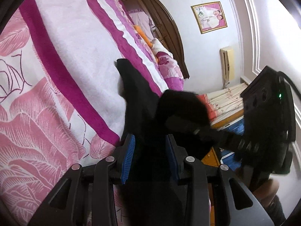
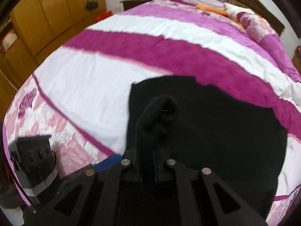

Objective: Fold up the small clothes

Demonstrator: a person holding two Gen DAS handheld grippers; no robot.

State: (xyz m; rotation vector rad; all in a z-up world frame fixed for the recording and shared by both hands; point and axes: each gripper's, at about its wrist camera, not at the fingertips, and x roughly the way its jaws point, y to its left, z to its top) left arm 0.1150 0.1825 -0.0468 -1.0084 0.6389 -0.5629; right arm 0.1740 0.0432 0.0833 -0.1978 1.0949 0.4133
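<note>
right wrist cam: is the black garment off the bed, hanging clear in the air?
No. Most of the black garment lies spread on the bedspread; only one bunched edge is lifted, pinched in the right gripper.

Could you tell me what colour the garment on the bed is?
Black garment; right wrist view shows it best.

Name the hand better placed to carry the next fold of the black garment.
Right. The right gripper has its jaws shut on a bunched edge of the black garment. The left gripper has cloth between parted jaws, so its hold looks less sure.
</note>
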